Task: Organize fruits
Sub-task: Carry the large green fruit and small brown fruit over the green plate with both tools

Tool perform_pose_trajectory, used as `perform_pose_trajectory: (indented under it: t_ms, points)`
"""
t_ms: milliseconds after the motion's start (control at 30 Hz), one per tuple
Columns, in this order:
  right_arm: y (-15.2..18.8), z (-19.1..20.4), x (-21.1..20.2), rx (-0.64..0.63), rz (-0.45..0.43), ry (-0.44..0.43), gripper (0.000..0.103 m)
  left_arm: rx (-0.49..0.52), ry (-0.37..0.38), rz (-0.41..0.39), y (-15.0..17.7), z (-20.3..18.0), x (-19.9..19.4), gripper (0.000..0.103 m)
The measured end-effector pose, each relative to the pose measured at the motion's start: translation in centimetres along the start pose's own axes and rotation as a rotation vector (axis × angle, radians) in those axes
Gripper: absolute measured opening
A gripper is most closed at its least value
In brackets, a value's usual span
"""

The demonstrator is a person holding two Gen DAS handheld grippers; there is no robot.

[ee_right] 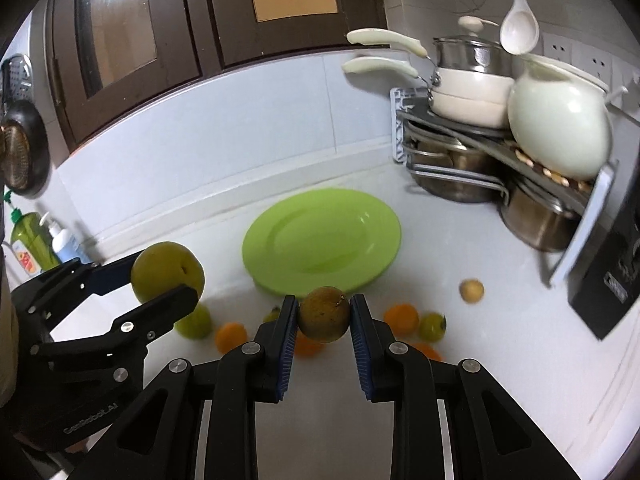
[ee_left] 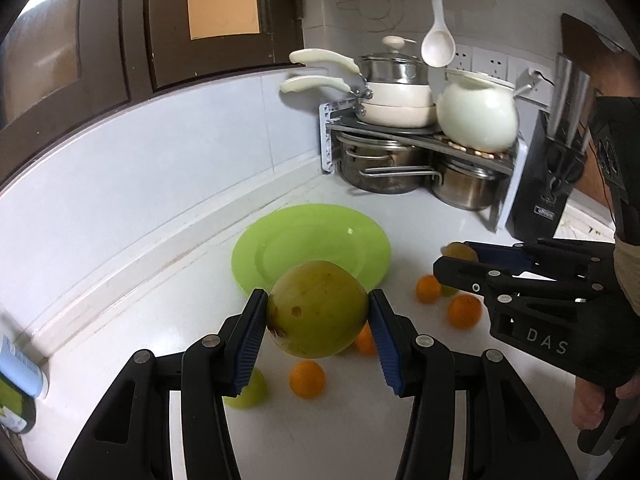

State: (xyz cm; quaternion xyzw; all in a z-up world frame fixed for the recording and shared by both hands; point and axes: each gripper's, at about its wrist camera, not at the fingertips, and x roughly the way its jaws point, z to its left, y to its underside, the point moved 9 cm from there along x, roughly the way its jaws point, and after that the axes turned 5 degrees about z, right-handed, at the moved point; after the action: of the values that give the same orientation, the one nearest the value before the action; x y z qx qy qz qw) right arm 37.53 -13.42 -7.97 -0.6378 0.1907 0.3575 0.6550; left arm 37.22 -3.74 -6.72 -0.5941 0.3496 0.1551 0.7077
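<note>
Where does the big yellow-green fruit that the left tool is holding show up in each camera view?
Left wrist view: the big yellow-green fruit sits low in the centre, clamped in the left tool.
Right wrist view: the same fruit is at the left, mid-height, in that tool entering from the left edge.
Shared landmark: the green plate lies just beyond it in both.

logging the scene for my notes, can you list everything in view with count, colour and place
large fruit: 1, yellow-green, held in left gripper
small fruit: 1, brownish-green, held in right gripper
plate: 1, lime green, bare, mid counter
oranges: at least 4, orange, loose on counter before plate
green fruits: about 3, green, among the oranges
small round fruit: 1, tan, counter right of plate
pot rack: 1, steel and cream pots, back corner
knife block: 1, black, right
left gripper: black, blue pads
right gripper: black, blue pads
</note>
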Motion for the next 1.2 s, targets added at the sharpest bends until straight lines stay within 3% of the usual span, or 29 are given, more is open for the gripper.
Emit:
perform_pose_trajectory:
  t_ms: [267, 533, 933, 1200]
  points:
    - [-3.4, 0.1, 3.5, -0.033, 0.034, 0.015, 0.027, 0.010, 0.011, 0.039, -2.9, 2.2, 3.7, 0.050]
    - [-4.8, -1.1, 8.6, -0.024, 0.126, 0.030, 0.027, 0.006, 0.033, 0.125, -4.4, 3.7, 8.5, 0.050]
    - [-4.5, -2.2, 14.7, 0.029, 0.264, 0.013, 0.027, -0.016, 0.075, 0.311, -3.2, 5.0, 15.4, 0.050]
    - [-3.6, -2.0, 16.8, 0.022, 0.318, 0.008, 0.027, -0.022, 0.075, 0.385, -1.9, 5.5, 18.0, 0.050]
